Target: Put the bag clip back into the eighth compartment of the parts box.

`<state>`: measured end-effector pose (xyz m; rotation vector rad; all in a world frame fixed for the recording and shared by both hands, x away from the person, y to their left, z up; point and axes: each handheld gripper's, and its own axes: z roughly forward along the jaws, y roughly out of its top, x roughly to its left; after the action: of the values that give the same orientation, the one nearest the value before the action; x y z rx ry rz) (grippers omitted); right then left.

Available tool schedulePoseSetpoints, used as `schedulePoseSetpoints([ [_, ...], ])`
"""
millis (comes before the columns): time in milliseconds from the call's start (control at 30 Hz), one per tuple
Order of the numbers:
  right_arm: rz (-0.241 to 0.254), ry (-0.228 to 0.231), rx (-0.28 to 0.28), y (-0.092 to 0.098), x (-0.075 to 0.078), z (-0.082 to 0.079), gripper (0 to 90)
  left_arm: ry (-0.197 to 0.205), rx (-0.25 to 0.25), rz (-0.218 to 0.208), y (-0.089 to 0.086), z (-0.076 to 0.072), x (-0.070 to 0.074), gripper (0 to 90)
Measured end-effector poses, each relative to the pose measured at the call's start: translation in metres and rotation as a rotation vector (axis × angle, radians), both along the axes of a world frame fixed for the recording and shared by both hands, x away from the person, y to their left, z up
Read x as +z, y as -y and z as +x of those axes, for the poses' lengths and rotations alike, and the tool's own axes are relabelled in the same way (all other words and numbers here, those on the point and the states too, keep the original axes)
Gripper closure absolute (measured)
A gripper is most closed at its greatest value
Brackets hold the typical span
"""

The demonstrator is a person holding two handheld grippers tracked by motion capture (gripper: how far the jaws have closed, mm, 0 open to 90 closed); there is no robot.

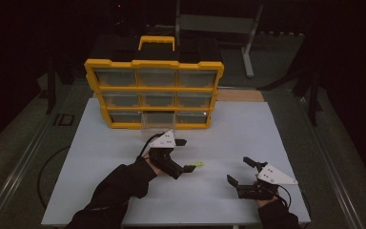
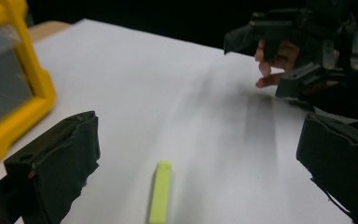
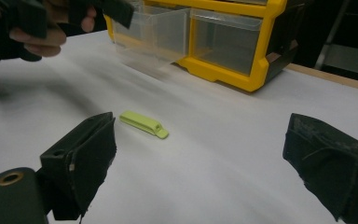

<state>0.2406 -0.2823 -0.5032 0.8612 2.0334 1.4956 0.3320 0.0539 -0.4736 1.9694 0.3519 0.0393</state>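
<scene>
Drawer: the clear drawer [image 1: 153, 120] at bottom centre of the yellow organizer [image 1: 154, 93] already stands pulled out.
Clip: the small lime-green clip [image 1: 198, 164] lies flat on the white table [image 1: 248, 133], mid-frame in the high view, not yet lifted.
Left gripper [image 1: 183, 155]: your jaws are spread wide around the clip, empty.
Right gripper [image 1: 240, 171]: jaws apart, empty, lower right.
Left to do: by my reading, grasp the clip and drop it in the drawer.

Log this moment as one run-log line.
left gripper: open, at small lime-green plastic clip lying on white table | right gripper: open, empty | yellow drawer organizer: bottom-middle clear drawer pulled out
</scene>
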Motion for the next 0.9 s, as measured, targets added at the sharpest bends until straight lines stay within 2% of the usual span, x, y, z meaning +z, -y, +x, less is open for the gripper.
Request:
schedulePoseSetpoints([
  [67, 0.001, 0.001, 0.001, 0.000, 0.000, 0.000, 9.3, 0.004, -0.009, 0.026, 0.003, 0.001, -0.004, 0.2],
  [167, 0.001, -0.002, 0.002, 0.000, 0.000, 0.000, 9.3, -0.015, 0.000, 0.043, 0.006, 0.003, -0.009, 1.8],
  [300, 0.001, -0.003, 0.001, 0.000, -0.001, 0.000, 9.3, -0.020, -0.009, 0.072, 0.008, 0.006, -0.014, 4.4],
  [400, 0.001, -0.003, 0.001, 0.000, -0.001, 0.000, 9.3, -0.042, -0.026, 0.102, 0.011, 0.008, -0.018, 8.9],
  [633, 0.002, -0.004, 0.002, 0.000, -0.001, 0.001, 9.3, -0.057, -0.021, 0.168, 0.018, 0.010, -0.028, 16.5],
  [800, -0.002, -0.006, 0.001, 0.000, -0.002, 0.001, 9.3, -0.072, -0.029, 0.198, 0.021, 0.011, -0.034, 27.3],
  [833, -0.006, -0.006, -0.001, 0.000, -0.002, 0.001, 9.3, -0.082, -0.027, 0.210, 0.022, 0.013, -0.036, 27.3],
  [900, -0.005, -0.007, 0.001, 0.000, -0.002, 0.001, 9.3, -0.088, -0.025, 0.234, 0.024, 0.014, -0.041, 33.4],
])
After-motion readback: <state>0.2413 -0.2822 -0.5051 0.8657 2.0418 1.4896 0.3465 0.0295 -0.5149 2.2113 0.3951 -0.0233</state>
